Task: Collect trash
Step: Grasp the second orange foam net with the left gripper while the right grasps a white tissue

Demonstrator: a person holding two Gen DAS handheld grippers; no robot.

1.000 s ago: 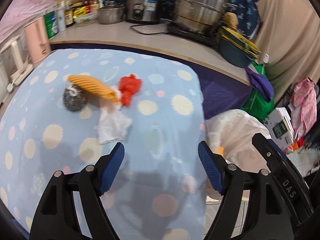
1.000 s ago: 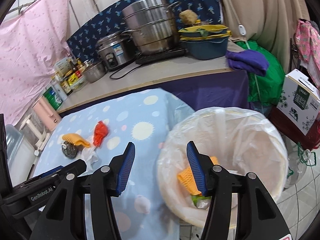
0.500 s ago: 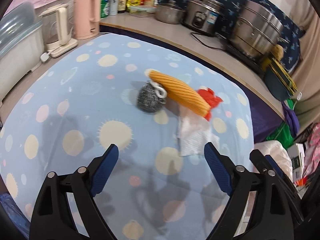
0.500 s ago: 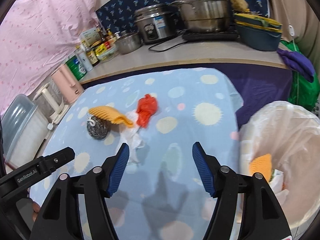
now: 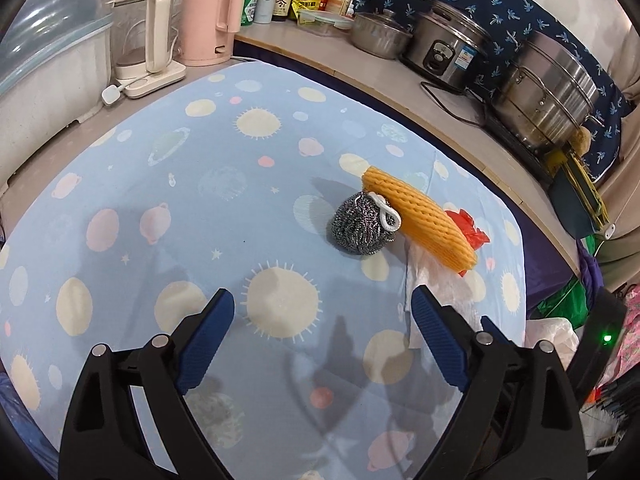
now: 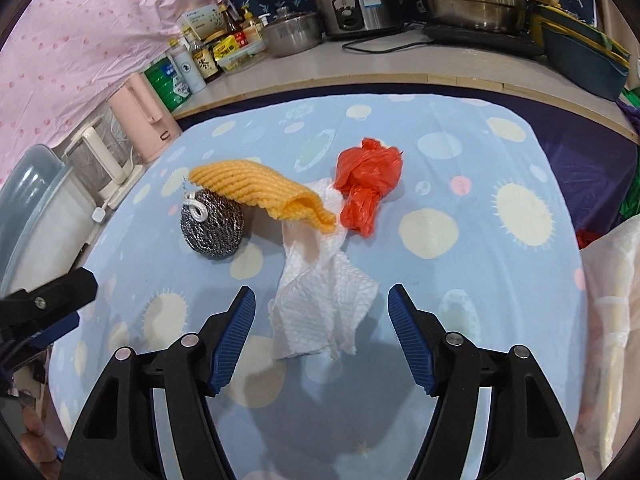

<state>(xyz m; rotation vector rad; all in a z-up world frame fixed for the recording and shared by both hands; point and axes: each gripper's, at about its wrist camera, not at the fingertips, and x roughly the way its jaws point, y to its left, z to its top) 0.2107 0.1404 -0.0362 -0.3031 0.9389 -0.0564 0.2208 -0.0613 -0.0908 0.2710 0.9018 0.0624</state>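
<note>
The left tool hung over the tabletop, which was covered by a pale blue cloth printed with cream suns and planets. Its blue-padded fingers were spread wide with nothing between them. Ahead of it and slightly to its right lay the trash in a tight cluster. A steel wool scrubber with a white loop sat against the near side of an orange foam net sleeve, which leaned over it. A red plastic bag showed just beyond the sleeve's far end, and a crumpled white paper towel spread out from under the sleeve toward the tool's right finger.

The right tool was likewise spread apart and holding nothing. It hovered directly over the near edge of the paper towel, whose lower corner lay between the two blue pads. From this side the orange foam net sleeve rested on top of the steel wool scrubber and overlapped the towel's far end. The knotted red plastic bag lay just beside the sleeve, touching the towel. A bin lined with a translucent white bag stood off the tabletop's right edge.

Along the back counter stood a pink kettle, a rice cooker and a large steel pot.
</note>
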